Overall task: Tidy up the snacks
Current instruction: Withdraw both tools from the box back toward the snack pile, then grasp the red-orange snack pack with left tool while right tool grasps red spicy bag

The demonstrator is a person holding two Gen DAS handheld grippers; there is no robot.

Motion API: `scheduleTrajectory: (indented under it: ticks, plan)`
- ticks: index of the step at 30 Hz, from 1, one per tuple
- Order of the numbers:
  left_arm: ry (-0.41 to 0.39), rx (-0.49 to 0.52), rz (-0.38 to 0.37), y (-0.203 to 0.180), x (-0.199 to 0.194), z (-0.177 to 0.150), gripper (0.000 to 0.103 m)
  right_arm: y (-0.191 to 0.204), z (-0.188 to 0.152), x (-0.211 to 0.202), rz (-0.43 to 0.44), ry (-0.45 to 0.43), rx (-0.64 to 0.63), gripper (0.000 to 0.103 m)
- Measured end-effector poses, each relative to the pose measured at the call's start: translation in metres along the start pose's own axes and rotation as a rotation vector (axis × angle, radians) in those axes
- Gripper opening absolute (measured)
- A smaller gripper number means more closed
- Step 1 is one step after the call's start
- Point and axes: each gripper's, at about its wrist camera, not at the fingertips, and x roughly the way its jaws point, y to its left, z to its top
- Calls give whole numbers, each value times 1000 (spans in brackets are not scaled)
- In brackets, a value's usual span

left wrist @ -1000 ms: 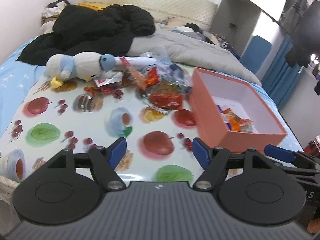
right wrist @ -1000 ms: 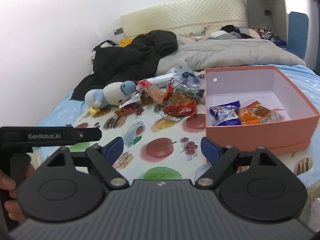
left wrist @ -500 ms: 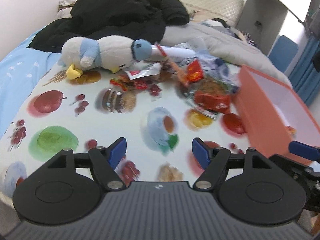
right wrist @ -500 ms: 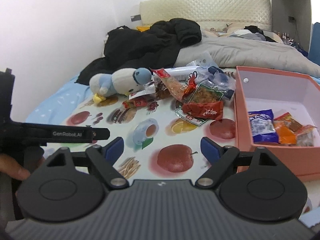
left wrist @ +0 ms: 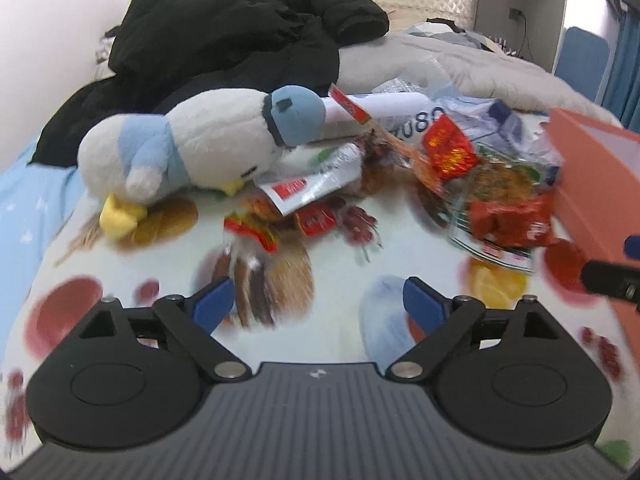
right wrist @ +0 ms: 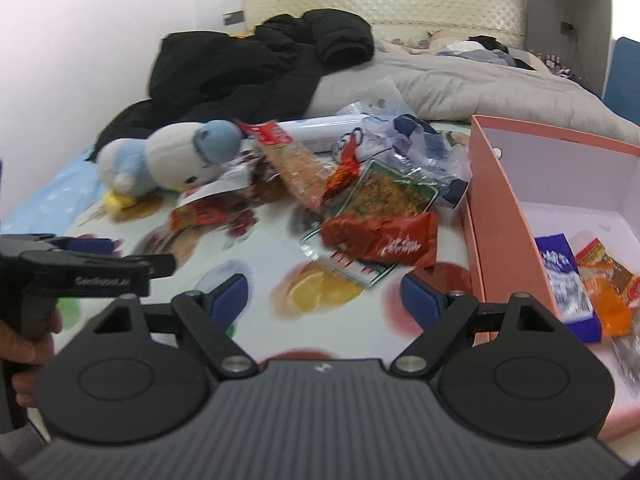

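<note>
A heap of snack packets lies on the fruit-print cloth: a red packet (right wrist: pixel 380 240) on a flat green-edged packet (right wrist: pixel 384 196), a long orange packet (right wrist: pixel 296 168), and small red packets (left wrist: pixel 256 228). The salmon box (right wrist: pixel 504 200) at the right holds a blue packet (right wrist: pixel 560 272) and orange packets (right wrist: pixel 608 280). My left gripper (left wrist: pixel 316 304) hovers over the cloth short of the small red packets; its jaws are opening with nothing between them. My right gripper (right wrist: pixel 324 296) is open and empty, just short of the red packet.
A white and blue plush penguin (left wrist: pixel 200 144) lies left of the heap. A black jacket (left wrist: pixel 240 48) and grey duvet (right wrist: pixel 480 92) lie behind. A clear plastic bag (right wrist: pixel 412 148) and a white tube (right wrist: pixel 328 124) sit in the heap. A hand (right wrist: pixel 20 344) holds the left gripper's handle.
Both grippers moved forward and lower, closing in on the snack heap. The left gripper's jaws stand wider apart than before. Nothing was picked up.
</note>
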Motion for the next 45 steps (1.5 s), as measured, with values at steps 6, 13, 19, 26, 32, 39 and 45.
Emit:
scheduleTrajectory:
  ticks: [6, 13, 19, 26, 32, 39, 45]
  plan:
    - [-15, 54, 38, 7, 47, 17, 94, -8, 14, 51, -63, -4, -20, 85]
    - [-55, 167, 68, -5, 88, 28, 95, -14, 24, 105, -134, 46, -18, 93]
    - [-44, 111, 87, 0, 121, 35, 95, -16, 33, 138, -208, 79, -2, 93]
    - [-14, -77, 80, 16, 134, 41, 88, -14, 42, 152, -241, 104, -6, 93]
    - [5, -62, 72, 14, 125, 37, 79, -13, 38, 157, -234, 119, -53, 89]
    - [14, -45, 63, 3, 100, 22, 75, -13, 29, 144, -218, 82, -86, 70]
    - [51, -87, 28, -4, 61, 4, 64, -12, 21, 124, -191, 81, -72, 42]
